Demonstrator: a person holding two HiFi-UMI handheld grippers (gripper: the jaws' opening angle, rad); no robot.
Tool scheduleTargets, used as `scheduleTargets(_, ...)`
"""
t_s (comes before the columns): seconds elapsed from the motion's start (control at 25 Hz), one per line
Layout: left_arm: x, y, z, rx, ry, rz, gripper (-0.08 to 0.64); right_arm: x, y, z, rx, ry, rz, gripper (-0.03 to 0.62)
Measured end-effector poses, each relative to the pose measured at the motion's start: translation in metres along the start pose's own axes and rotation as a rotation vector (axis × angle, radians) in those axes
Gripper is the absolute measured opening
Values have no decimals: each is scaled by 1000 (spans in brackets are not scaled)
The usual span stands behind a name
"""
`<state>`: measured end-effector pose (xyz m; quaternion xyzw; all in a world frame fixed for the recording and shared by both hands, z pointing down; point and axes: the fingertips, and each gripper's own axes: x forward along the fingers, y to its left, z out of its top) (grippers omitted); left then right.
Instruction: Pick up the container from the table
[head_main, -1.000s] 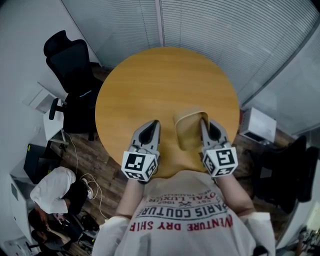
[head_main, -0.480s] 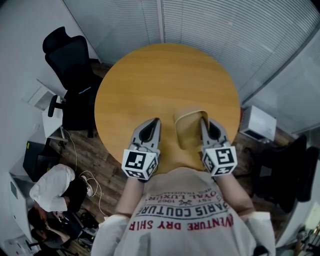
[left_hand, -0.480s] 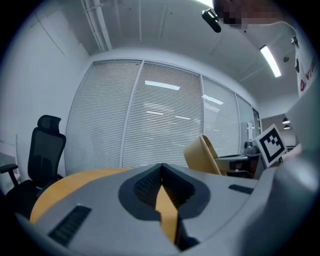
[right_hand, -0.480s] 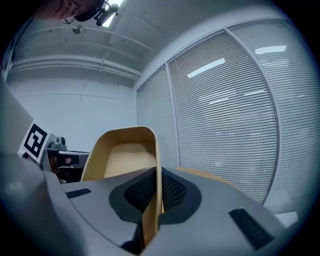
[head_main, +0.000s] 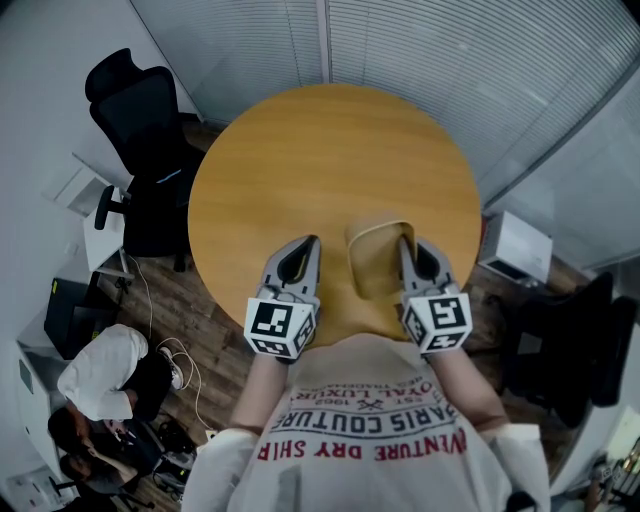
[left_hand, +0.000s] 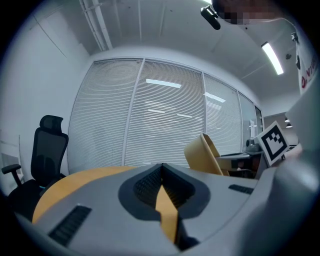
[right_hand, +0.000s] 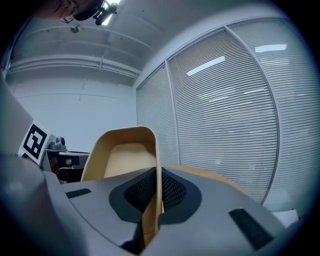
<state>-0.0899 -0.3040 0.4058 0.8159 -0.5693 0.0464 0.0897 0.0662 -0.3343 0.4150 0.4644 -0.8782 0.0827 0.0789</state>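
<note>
Above the round orange desk (head_main: 320, 160), the right gripper (head_main: 405, 241) clamps the wall of the tan plastic container (head_main: 372, 266) at lower centre. The container looks tilted and seemingly lifted already. The left gripper (head_main: 314, 244) sits closed and empty.

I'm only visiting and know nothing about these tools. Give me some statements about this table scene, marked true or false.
The right gripper pinches a wall of the container. True.
The left gripper grips the container too. False: its jaws are together on nothing, beside the container.
The table is square. False: it is round.
A black office chair stands by the table. True.
</note>
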Motion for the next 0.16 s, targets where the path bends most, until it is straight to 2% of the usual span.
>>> scheduleTargets(0.16,1,2,-2,-2,6,2,2,3,1,0,3,6,-2,3)
